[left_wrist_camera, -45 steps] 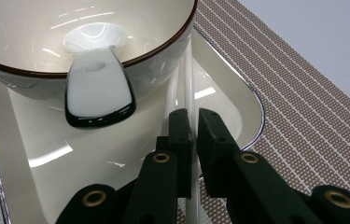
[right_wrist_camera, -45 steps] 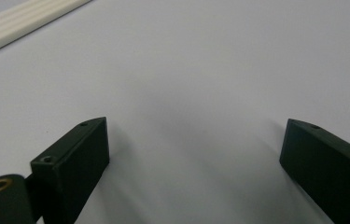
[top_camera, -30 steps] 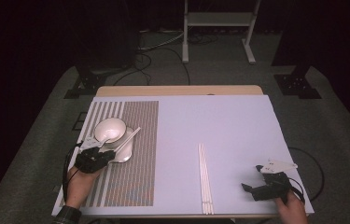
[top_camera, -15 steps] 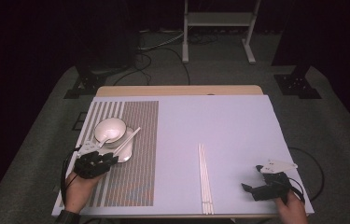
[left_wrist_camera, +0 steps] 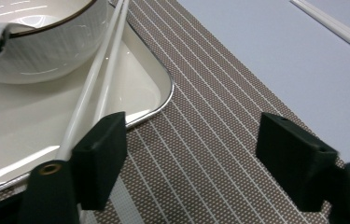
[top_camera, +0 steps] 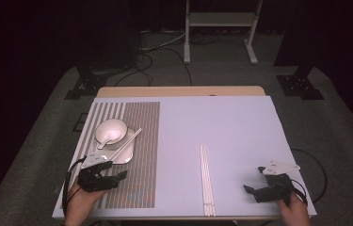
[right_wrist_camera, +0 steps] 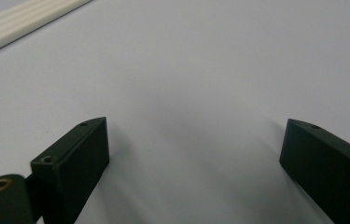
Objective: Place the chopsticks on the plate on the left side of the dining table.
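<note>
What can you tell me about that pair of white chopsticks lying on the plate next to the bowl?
The chopsticks are two slim, smooth white sticks, plastic or glazed by the look, lying side by side and nearly touching. They rest slanted across the square white plate, passing close beside the white bowl; whether they touch it is unclear. Their near ends are hidden behind one pad of the left claw, which stands open and does not grip them.
</note>
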`<state>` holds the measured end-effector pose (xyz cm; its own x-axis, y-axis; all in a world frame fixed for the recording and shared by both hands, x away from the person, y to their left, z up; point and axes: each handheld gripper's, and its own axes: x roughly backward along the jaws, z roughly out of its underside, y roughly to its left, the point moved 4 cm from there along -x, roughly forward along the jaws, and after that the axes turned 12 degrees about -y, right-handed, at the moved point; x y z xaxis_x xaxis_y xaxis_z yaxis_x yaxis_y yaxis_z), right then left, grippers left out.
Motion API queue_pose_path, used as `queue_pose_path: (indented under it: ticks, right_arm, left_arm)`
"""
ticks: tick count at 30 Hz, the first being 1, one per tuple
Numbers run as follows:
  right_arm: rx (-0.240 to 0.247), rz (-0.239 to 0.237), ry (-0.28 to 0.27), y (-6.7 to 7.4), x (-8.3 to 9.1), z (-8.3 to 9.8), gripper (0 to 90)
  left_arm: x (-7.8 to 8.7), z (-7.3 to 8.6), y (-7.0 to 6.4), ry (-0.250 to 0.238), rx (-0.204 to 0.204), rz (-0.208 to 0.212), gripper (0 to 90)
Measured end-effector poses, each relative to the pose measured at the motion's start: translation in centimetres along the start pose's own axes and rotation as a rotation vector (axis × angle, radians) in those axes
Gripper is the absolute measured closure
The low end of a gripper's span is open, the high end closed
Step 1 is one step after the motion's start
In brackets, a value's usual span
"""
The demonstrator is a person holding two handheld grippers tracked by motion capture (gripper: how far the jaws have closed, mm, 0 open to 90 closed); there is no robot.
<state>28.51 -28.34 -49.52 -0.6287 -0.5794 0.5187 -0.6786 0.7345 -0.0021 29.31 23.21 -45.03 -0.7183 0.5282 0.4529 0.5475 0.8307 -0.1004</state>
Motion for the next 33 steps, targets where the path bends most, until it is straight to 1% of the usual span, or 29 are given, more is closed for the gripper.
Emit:
queue_pose_path:
  ticks: [1,3,5,6,9,11,12,13,14,18,24,33]
  right_arm:
    - [0.000,0.000,0.000,0.0,0.0,0.0,6.7]
    - [0.000,0.000,0.000,0.0,0.0,0.0,6.8]
    - [0.000,0.000,0.000,0.0,0.0,0.0,6.8]
    - [0.000,0.000,0.000,0.0,0.0,0.0,6.8]
    - [0.000,0.000,0.000,0.0,0.0,0.0,6.8]
    - [0.000,0.000,0.000,0.0,0.0,0.0,6.8]
    - [0.001,0.000,0.000,0.0,0.0,0.0,6.8]
    - [0.001,0.000,0.000,0.0,0.0,0.0,6.8]
    - [0.001,0.000,0.000,0.0,0.0,0.0,6.8]
    - [0.001,0.000,-0.001,0.0,0.0,0.0,6.8]
    - [0.001,0.000,-0.001,0.0,0.0,0.0,6.8]
    - [0.002,0.000,-0.001,0.0,0.0,0.0,6.8]
  left_arm:
    - [0.0,0.1,-0.1,0.000,0.001,-0.003,19.1]
    - [0.0,0.2,-0.4,0.000,0.008,-0.001,16.1]
    - [-0.1,0.3,-0.7,0.004,0.007,-0.004,9.9]
    - [-0.1,0.4,-0.8,0.004,0.002,-0.004,9.1]
    - [-0.2,0.5,-1.2,0.009,0.005,-0.012,2.9]
    - [-0.3,0.6,-1.6,0.008,0.005,-0.008,1.8]
    - [-0.5,0.7,-1.8,0.016,0.002,-0.006,0.3]
    - [-0.6,0.7,-2.0,0.020,0.006,-0.003,0.1]
    - [-0.7,0.8,-2.2,0.022,-0.003,0.001,0.1]
    - [-1.1,1.0,-2.5,0.039,-0.013,-0.001,0.0]
    - [-1.5,1.4,-2.0,0.057,-0.015,-0.026,0.0]
    - [-1.6,1.7,-1.3,0.068,-0.015,-0.039,0.0]
